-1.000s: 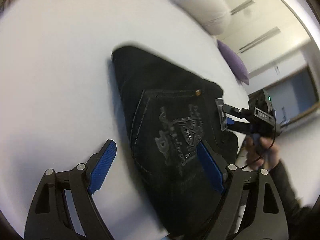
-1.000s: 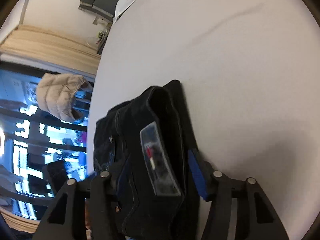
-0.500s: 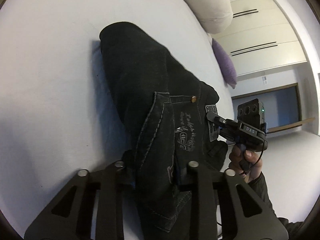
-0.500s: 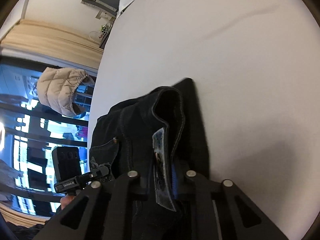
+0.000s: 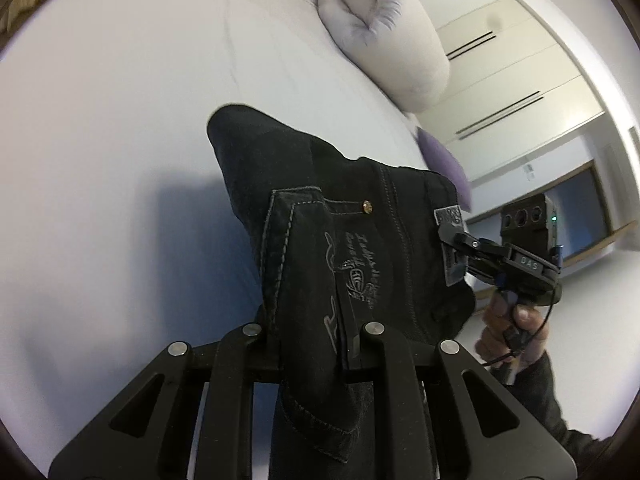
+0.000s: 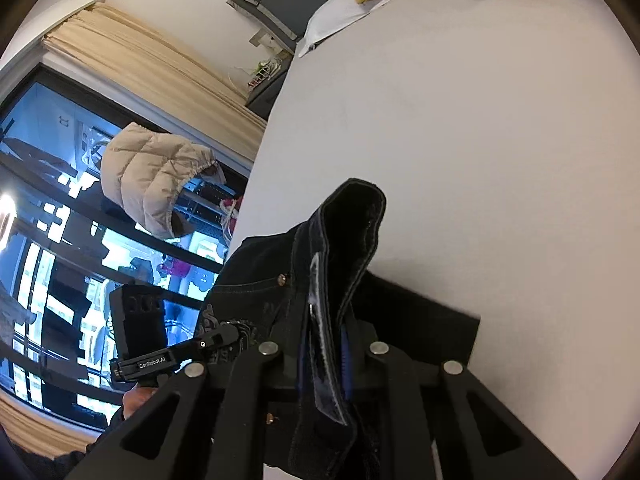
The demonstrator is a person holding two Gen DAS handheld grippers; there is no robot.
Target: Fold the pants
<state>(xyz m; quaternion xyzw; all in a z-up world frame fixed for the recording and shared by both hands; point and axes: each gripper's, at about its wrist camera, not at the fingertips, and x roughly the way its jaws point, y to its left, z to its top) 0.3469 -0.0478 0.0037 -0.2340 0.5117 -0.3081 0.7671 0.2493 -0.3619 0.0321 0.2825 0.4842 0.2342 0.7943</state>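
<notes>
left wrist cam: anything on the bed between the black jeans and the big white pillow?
No. In the left wrist view only bare white bedsheet separates the lifted black denim jeans from the white puffy pillow. A purple cushion sits off to the right.

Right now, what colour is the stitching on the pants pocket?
Light grey stitching on the black pants, clearest in the left wrist view.

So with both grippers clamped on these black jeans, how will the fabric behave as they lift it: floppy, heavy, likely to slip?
The black jeans look floppy: the far end droops onto the white bed. Thick stitched denim suggests some weight, so it will probably hang and swing. Slipping seems unlikely, since the left gripper and right gripper each pinch a bunched fold.
</notes>
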